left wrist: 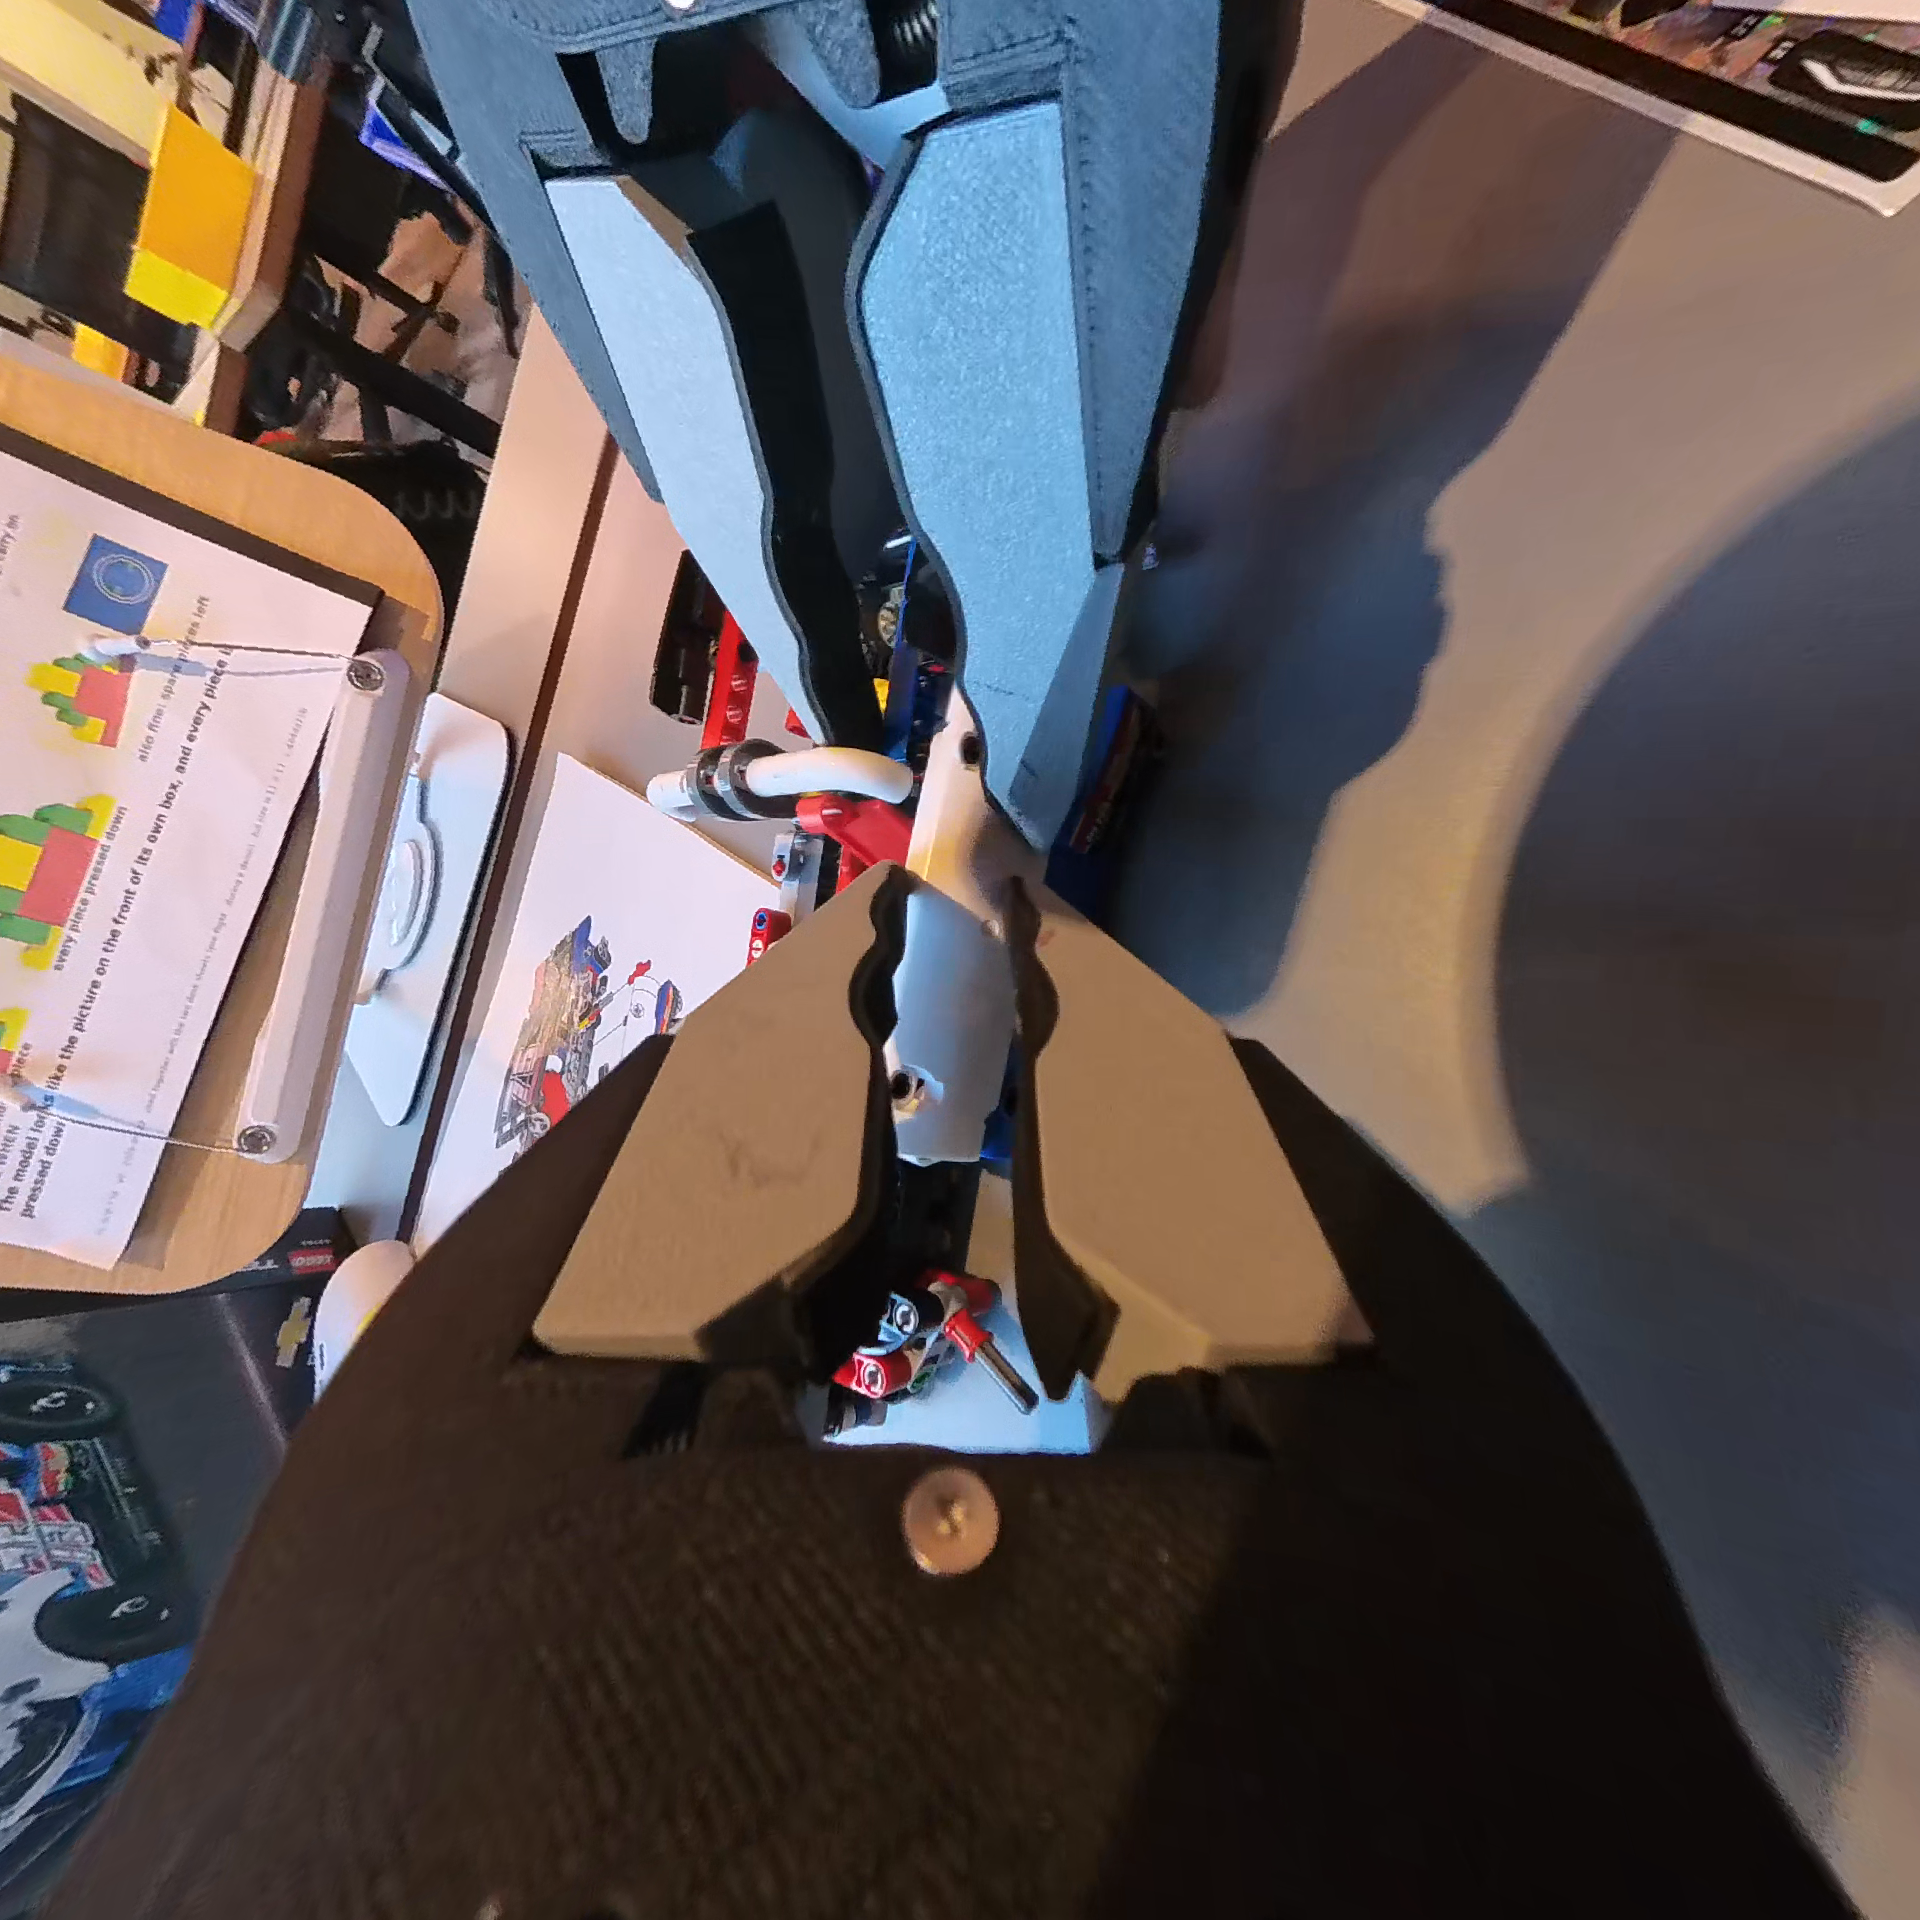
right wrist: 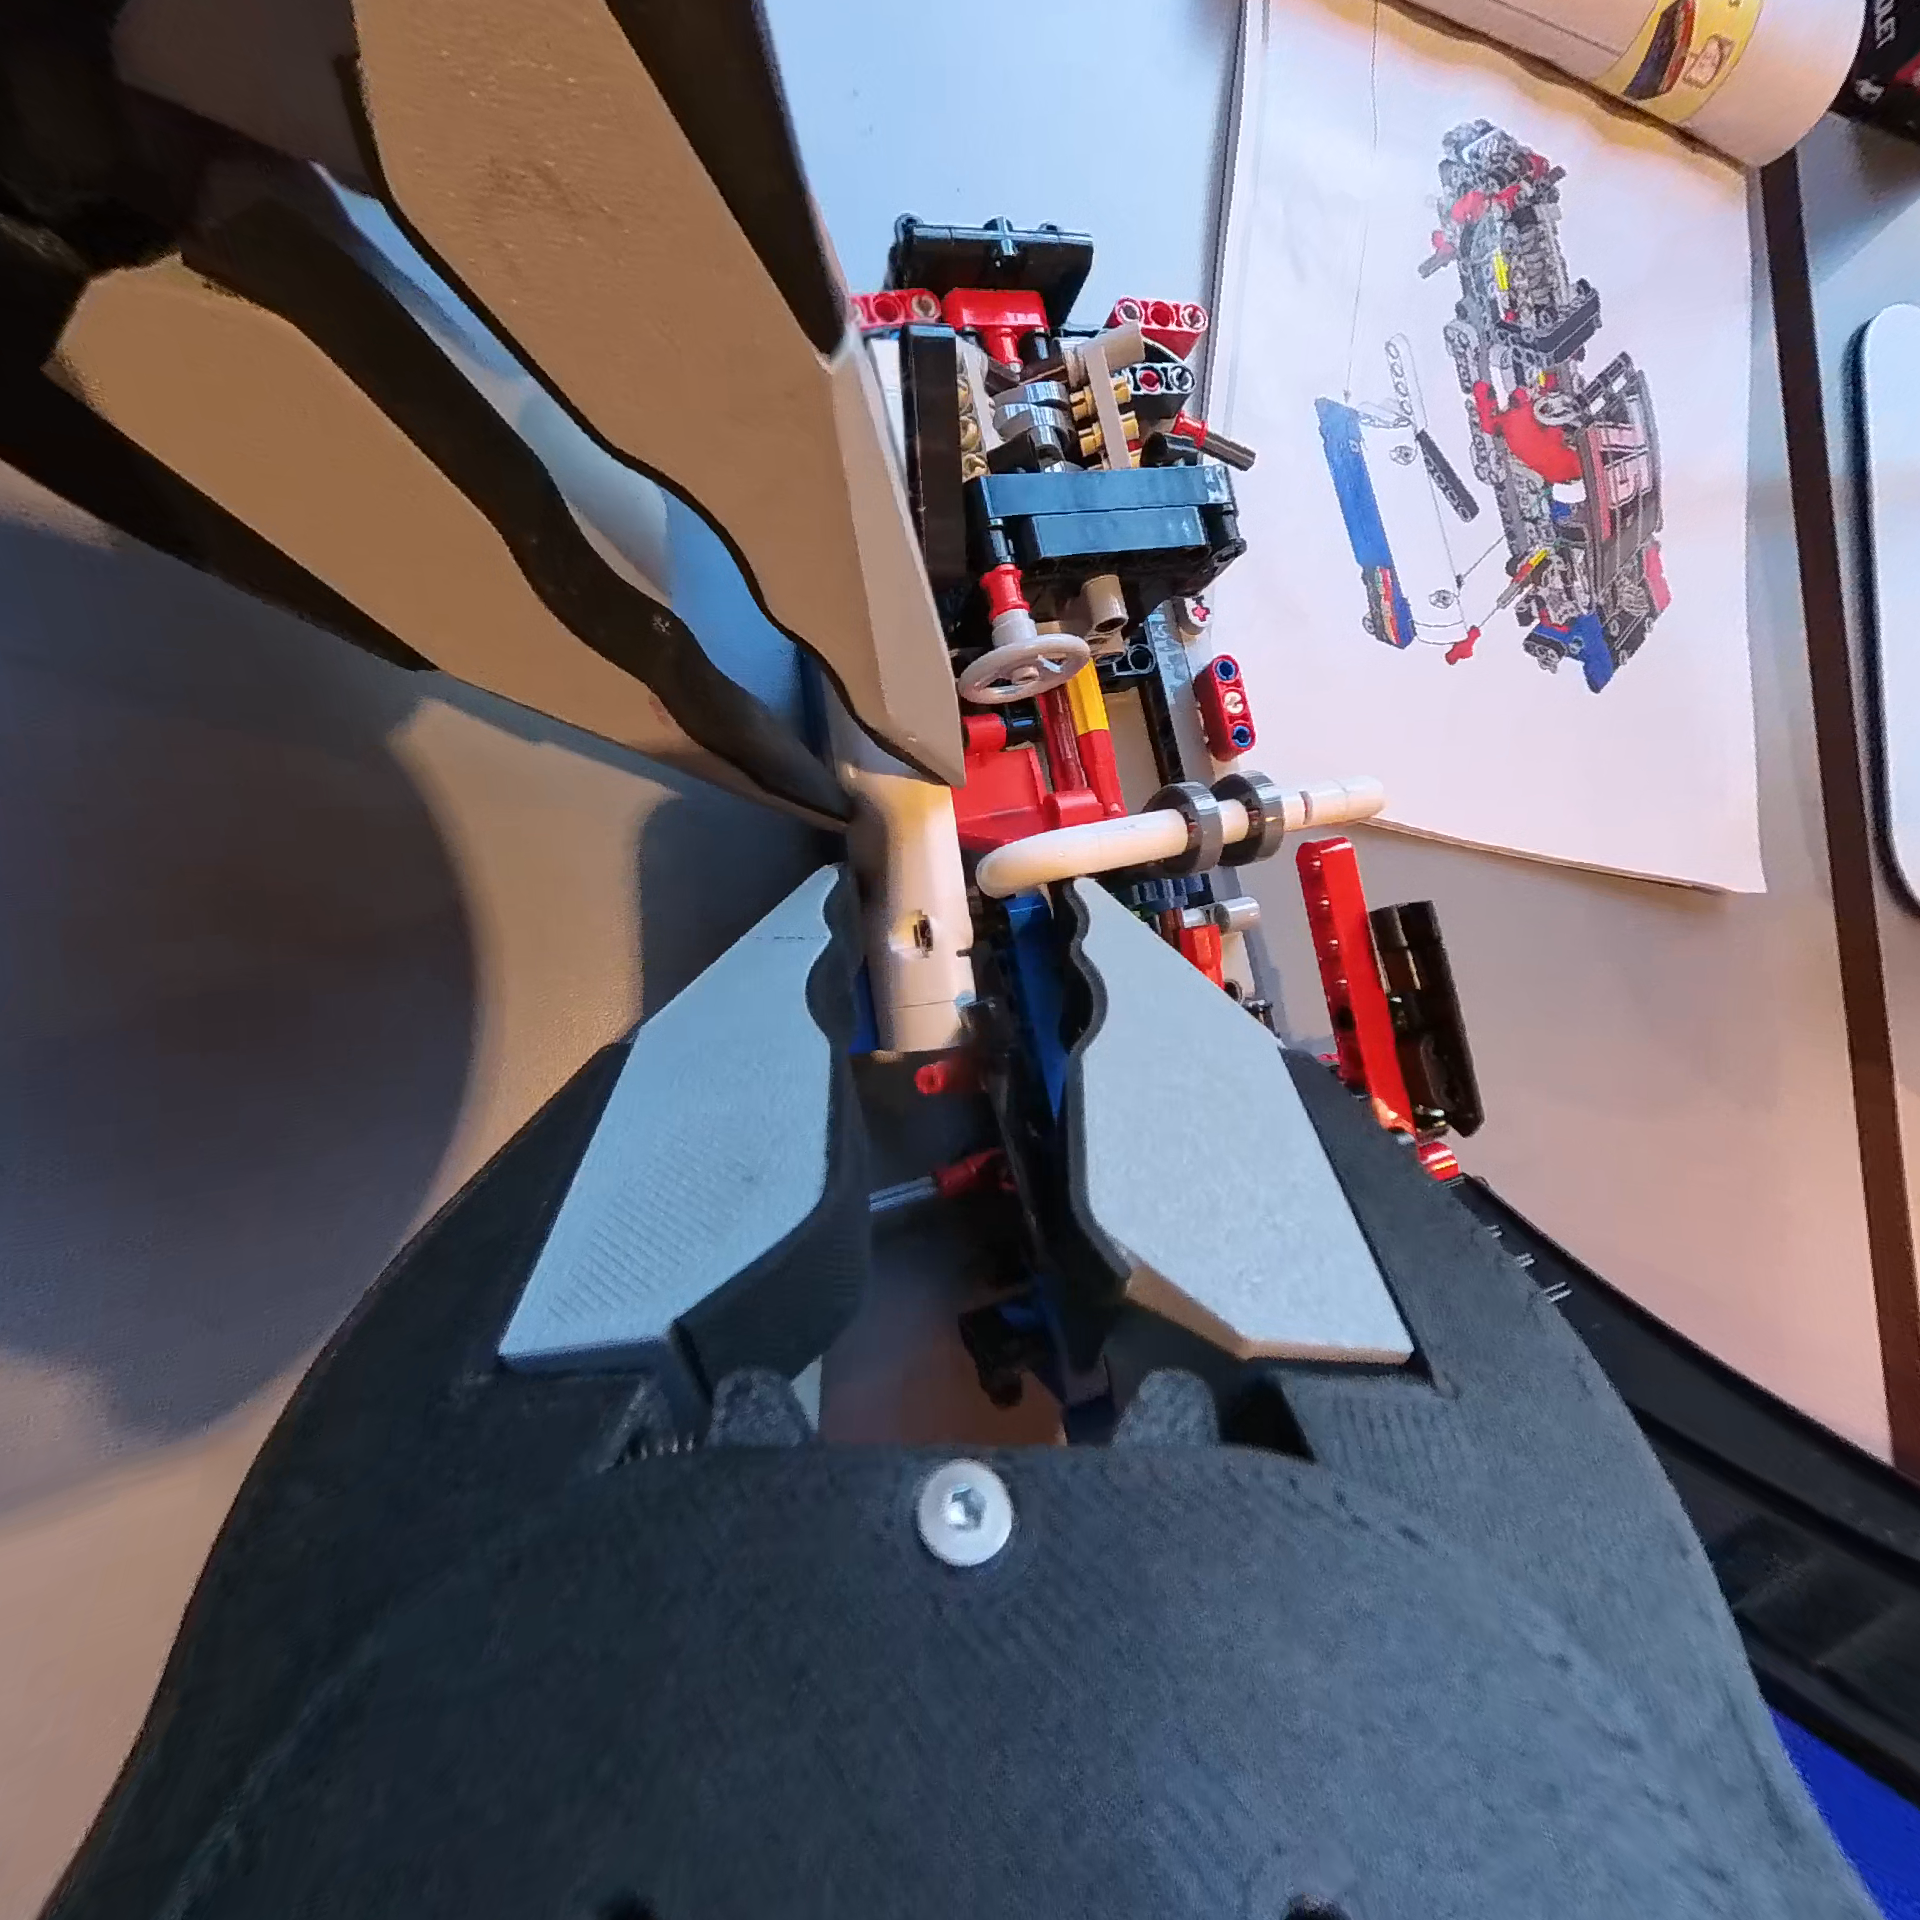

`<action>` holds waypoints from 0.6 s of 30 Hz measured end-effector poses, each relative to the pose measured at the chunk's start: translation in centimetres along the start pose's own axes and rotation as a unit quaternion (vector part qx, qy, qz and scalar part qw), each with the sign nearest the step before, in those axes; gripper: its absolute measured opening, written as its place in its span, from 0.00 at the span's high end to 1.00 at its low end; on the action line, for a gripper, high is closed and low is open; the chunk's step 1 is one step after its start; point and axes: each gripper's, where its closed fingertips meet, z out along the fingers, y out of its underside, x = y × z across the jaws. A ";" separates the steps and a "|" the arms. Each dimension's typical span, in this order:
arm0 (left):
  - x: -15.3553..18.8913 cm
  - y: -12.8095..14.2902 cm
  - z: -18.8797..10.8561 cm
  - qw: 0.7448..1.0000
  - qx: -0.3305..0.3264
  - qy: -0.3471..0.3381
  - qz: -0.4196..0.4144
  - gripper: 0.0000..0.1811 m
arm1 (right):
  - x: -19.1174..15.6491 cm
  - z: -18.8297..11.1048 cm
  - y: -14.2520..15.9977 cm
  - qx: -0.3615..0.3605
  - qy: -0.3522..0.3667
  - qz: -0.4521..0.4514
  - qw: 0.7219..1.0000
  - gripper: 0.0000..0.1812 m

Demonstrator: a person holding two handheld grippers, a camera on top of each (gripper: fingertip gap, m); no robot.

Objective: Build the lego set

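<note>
The half-built lego car (right wrist: 1101,520), of black, red, blue and white parts, lies between both grippers over the grey table. My left gripper (left wrist: 956,883), with tan fingers, is shut on the car's white side panel (left wrist: 945,997). My right gripper (right wrist: 956,883), with grey fingers, is shut on the other end of the white panel and the blue beams. The two grippers face each other, tips nearly touching; the left gripper shows in the right wrist view (right wrist: 894,800), the right one in the left wrist view (left wrist: 925,779). A white bent hose (right wrist: 1143,826) with grey rings sticks out sideways.
A printed sheet (right wrist: 1507,468) picturing the model lies beside the car. A loose red beam with a black part (right wrist: 1340,956) and a small red connector (right wrist: 1226,707) lie next to it. A wooden board with paper (left wrist: 156,831) and a lego box (left wrist: 83,1507) sit at the left. My two grippers' fingertips are within a few centimetres of each other.
</note>
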 end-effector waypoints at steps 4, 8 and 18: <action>0.0 0.0 0.0 1.000 0.000 -0.002 -0.009 0.91 | 0.0 0.0 0.1 0.001 -0.008 0.017 1.000 0.81; 0.0 0.0 0.0 1.000 -0.003 -0.008 -0.006 0.91 | 0.1 -0.1 0.1 -0.007 -0.014 0.039 0.999 0.81; -0.1 0.0 0.2 1.000 0.000 -0.011 -0.013 0.90 | -0.1 0.6 0.6 -0.047 -0.021 0.016 0.999 0.77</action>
